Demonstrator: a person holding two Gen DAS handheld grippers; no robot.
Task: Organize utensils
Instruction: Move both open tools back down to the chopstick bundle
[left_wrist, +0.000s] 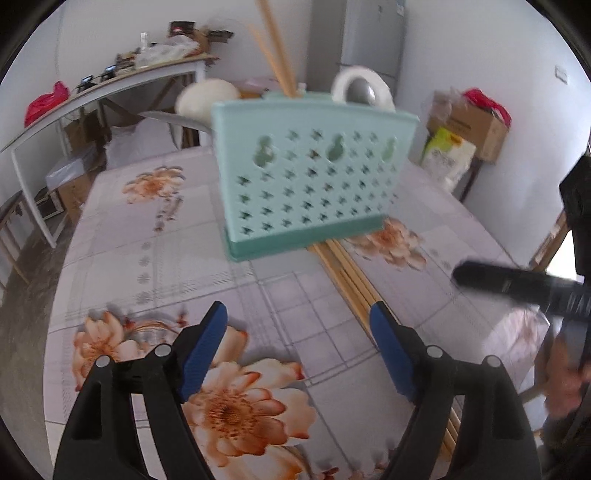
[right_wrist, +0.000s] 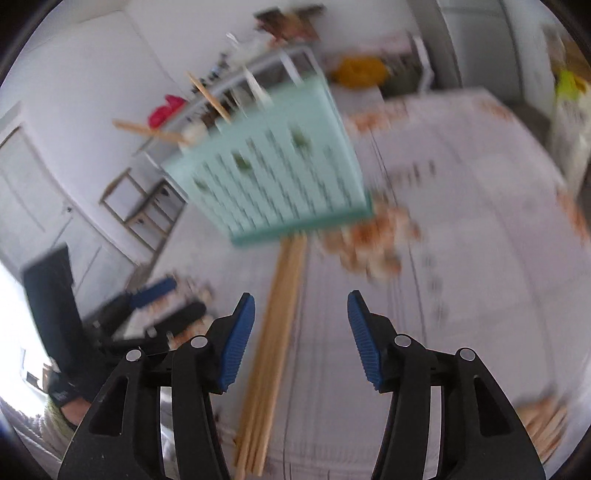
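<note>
A mint-green perforated utensil holder (left_wrist: 310, 177) stands on the floral tablecloth (left_wrist: 155, 258). Wooden chopsticks (left_wrist: 275, 48) and a white spoon (left_wrist: 360, 88) stick up from it. A bundle of loose chopsticks (left_wrist: 343, 280) lies flat on the cloth in front of the holder's base. My left gripper (left_wrist: 297, 325) hovers open above the cloth, the bundle passing by its right finger. In the blurred right wrist view, my right gripper (right_wrist: 301, 310) is open over the same chopstick bundle (right_wrist: 273, 332), which runs under its left finger toward the holder (right_wrist: 273, 170). Neither gripper holds anything.
A cluttered side table (left_wrist: 110, 85) stands against the far wall, a grey fridge (left_wrist: 373, 37) behind the holder and a cardboard box (left_wrist: 476, 125) with bags at the right. More wooden sticks (right_wrist: 546, 424) lie near the table's lower right. A person's dark sleeve (right_wrist: 51, 295) is at the left.
</note>
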